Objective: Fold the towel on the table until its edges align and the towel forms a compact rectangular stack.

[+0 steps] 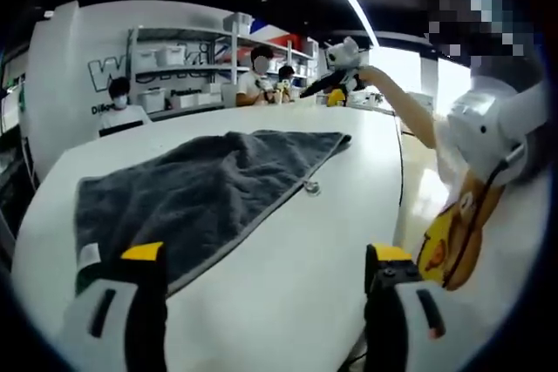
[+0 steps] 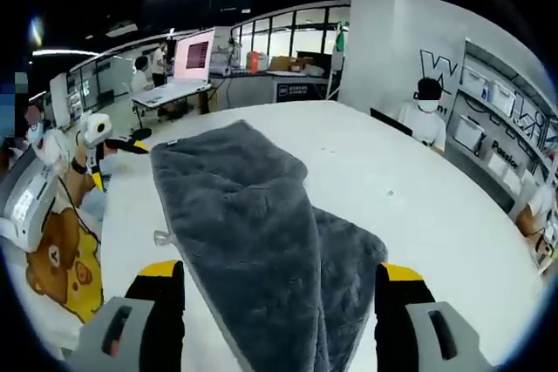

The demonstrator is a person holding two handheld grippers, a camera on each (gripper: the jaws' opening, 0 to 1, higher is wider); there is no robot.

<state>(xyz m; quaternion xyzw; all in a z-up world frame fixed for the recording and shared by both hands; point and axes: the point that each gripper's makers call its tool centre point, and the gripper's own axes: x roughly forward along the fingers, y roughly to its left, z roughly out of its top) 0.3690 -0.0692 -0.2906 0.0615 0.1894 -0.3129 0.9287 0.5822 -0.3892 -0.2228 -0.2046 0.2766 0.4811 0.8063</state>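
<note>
— Anything here you can actually read?
— Hardly. Big outlined letters on the white wall (image 1: 105, 71) start with a "W", the rest hidden by shelving (image 1: 174, 67). In the right gripper view the same wall (image 2: 433, 65) shows that "W" again.
— The bin labels?
— Too blurred to read

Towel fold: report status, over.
Left gripper open, right gripper open, holding nothing. Grey towel on white table, partly folded, edges not aligned. Small clear object beside its hem.
</note>
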